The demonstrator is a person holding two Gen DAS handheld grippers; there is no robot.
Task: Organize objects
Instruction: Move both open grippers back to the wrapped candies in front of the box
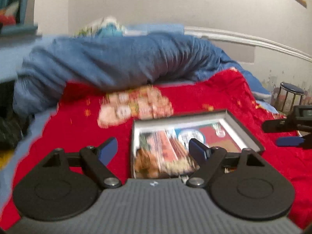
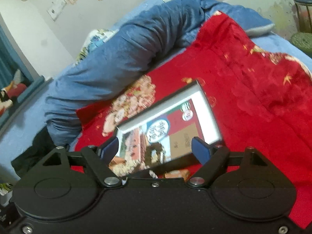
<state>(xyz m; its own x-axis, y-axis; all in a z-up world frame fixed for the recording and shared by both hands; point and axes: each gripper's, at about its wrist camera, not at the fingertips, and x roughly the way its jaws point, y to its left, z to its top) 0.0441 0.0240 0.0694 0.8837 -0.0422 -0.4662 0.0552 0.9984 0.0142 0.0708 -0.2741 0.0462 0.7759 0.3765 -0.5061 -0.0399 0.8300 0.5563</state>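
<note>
An open grey box [image 1: 239,128] lies on a red blanket [image 1: 78,117] and holds a colourful printed book or card [image 1: 171,148]. My left gripper [image 1: 154,150] is open, hovering just above the box's near left part, its right finger over the contents. The right gripper shows at the right edge of the left wrist view [image 1: 288,134]. In the right wrist view the box [image 2: 206,105] appears tilted with the printed cover [image 2: 156,136] inside. My right gripper [image 2: 156,148] is open, its fingers either side of the box's near end. Nothing is held.
A rolled blue duvet [image 1: 117,62] lies behind the box across the bed. A floral patch [image 1: 136,105] decorates the blanket. A stool [image 1: 290,95] stands at the far right by the wall. A small orange-brown object [image 2: 176,173] lies on the blanket below the box.
</note>
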